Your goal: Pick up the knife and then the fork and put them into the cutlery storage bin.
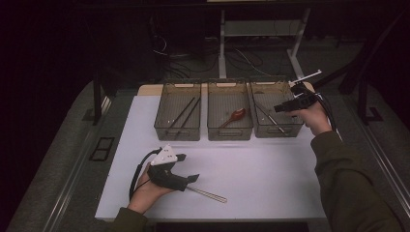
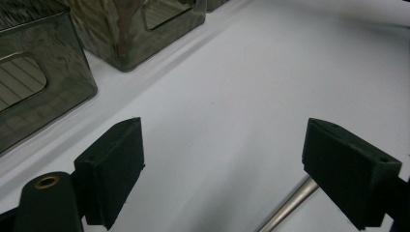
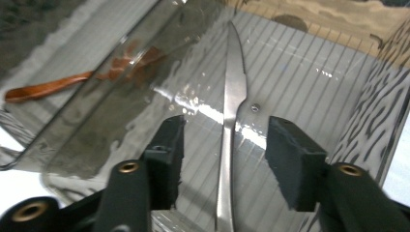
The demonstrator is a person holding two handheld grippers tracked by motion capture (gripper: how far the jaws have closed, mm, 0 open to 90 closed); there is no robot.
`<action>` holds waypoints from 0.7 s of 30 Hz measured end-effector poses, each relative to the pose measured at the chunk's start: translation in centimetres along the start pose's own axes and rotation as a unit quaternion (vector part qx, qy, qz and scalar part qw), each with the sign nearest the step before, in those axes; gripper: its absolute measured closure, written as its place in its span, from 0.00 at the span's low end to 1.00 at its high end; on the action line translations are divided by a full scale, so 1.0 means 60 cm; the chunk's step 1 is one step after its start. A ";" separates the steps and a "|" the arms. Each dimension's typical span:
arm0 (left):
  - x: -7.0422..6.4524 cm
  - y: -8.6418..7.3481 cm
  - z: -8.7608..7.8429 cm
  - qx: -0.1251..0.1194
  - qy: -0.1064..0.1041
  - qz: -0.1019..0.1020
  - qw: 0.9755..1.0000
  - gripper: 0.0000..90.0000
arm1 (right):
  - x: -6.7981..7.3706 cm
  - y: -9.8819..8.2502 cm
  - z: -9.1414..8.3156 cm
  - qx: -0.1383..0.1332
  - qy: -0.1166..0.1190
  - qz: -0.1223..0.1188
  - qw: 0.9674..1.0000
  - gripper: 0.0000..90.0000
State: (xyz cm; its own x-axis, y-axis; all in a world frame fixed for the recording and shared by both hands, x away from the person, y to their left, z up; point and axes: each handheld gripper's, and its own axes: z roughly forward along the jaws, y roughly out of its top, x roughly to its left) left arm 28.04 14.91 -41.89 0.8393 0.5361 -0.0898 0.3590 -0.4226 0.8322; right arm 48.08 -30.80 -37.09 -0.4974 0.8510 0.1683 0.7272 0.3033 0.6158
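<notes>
Knife [image 3: 231, 121]: slim polished steel, in ribbed translucent bin [image 3: 314, 72].

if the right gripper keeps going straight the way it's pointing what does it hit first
Most likely the knife lying in the right-hand bin: it runs up between the open jaws of the right gripper, untouched by the pads. How far below it lies is hard to judge.

The high view is looking forward and down over the table [image 1: 270, 179]. Both gripper views are sitting close; the right one is sharing the right-hand bin [image 1: 276, 94] [image 3: 309, 63] with it.
</notes>
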 end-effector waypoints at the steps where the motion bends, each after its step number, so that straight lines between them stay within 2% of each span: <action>1: 0.000 0.000 0.000 0.000 0.000 0.000 1.000 0.16 | 0.002 -0.002 -0.004 -0.005 0.000 0.001 1.000 0.48; 6: -0.001 -0.002 0.002 0.007 -0.004 0.007 1.000 0.17 | 0.012 -0.019 -0.026 -0.040 0.013 -0.010 0.999 0.40; 12: -0.003 -0.001 0.001 0.020 -0.012 0.024 0.999 0.23 | 0.038 -0.043 -0.049 -0.076 0.020 -0.039 0.996 0.32; 17: -0.005 0.000 0.000 0.027 -0.027 0.037 0.999 0.34 | 0.064 -0.069 -0.068 -0.106 0.037 -0.052 0.992 0.30; 21: -0.005 -0.001 0.001 0.046 -0.038 0.056 0.997 0.45 | 0.088 -0.093 -0.072 -0.114 0.052 -0.063 0.990 0.28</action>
State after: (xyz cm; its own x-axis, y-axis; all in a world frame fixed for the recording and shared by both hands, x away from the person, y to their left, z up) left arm 27.78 14.73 -41.91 0.9036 0.4262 -0.0443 0.2950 -0.5438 0.7856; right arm 39.32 -29.85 -36.31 -0.6324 0.7600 0.1501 0.5365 0.2899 0.7926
